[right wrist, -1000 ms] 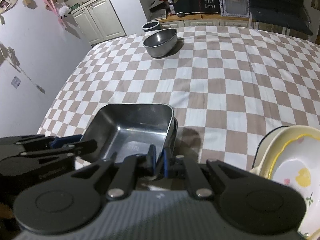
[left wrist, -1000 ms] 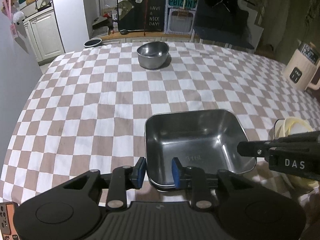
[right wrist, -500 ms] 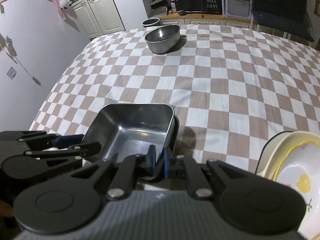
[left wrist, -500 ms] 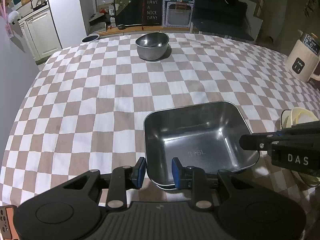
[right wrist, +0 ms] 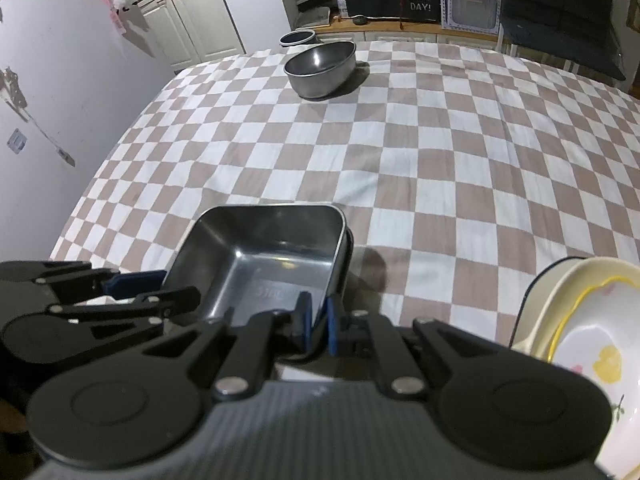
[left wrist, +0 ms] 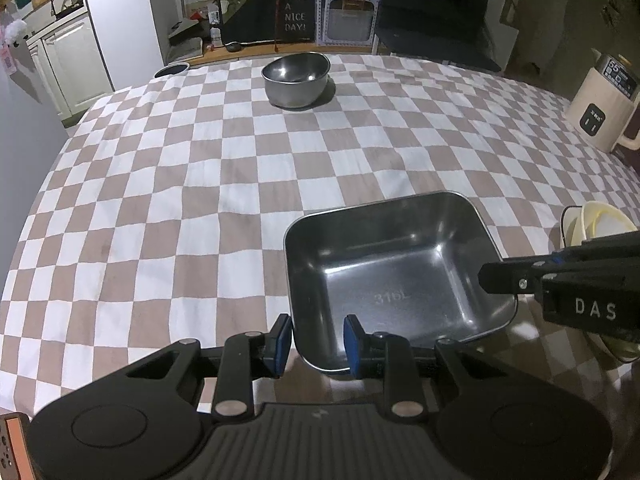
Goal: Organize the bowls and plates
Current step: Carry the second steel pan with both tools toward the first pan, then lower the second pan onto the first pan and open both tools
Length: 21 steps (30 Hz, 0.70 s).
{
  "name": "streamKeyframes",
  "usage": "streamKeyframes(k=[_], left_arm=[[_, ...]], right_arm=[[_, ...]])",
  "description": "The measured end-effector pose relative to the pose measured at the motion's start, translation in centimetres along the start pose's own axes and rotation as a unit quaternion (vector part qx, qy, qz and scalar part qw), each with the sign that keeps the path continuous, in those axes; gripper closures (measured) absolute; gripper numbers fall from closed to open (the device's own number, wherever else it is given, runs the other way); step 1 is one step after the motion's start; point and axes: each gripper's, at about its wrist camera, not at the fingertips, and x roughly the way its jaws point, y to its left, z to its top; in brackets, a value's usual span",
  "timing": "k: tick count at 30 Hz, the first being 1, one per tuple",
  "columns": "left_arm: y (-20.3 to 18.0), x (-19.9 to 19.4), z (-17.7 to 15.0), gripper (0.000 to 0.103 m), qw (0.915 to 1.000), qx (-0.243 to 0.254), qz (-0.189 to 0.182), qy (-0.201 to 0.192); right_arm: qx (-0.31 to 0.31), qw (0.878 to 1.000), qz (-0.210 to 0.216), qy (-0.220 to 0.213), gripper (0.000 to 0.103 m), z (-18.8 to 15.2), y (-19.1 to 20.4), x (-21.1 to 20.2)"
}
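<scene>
A square steel tray sits low over the checked tablecloth, with a second rim showing just beneath it. My left gripper is shut on the tray's near left corner, one blue pad outside the wall and one inside. Over on the tray's right side, my right gripper is shut on the thin rim; its black fingers reach in from the right in the left wrist view. A round steel bowl stands at the far side of the table.
A stack of cream plates and bowls lies close to the tray's right. A cream kettle-like appliance stands far right. A small dark pot sits behind the round bowl. White cabinets and a wall lie to the left.
</scene>
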Motion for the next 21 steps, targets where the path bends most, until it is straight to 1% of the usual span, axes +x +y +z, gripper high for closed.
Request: streamKeyframes(k=[6, 8, 11, 17, 21], left_arm=[[0.1, 0.2, 0.1, 0.074, 1.0, -0.003, -0.005, 0.003], [0.2, 0.2, 0.1, 0.074, 1.0, -0.004, -0.004, 0.003], [0.3, 0.2, 0.2, 0.072, 1.0, -0.007, -0.002, 0.003], [0.9, 0.4, 0.2, 0.072, 0.9998, -0.017, 0.004, 0.008], [0.9, -0.2, 0.5, 0.072, 0.9999, -0.013, 0.003, 0.006]], right_arm=[[0.002, 1.0, -0.007, 0.018, 0.094, 0.0, 0.0, 0.4], [0.005, 1.0, -0.01, 0.022, 0.093, -0.1, -0.2, 0.5], [0.011, 0.999, -0.003, 0.031, 0.09, -0.1, -0.6, 0.7], [0.021, 0.999, 0.009, 0.038, 0.09, -0.2, -1.0, 1.1], [0.025, 0.999, 0.015, 0.036, 0.09, -0.4, -1.2, 1.1]])
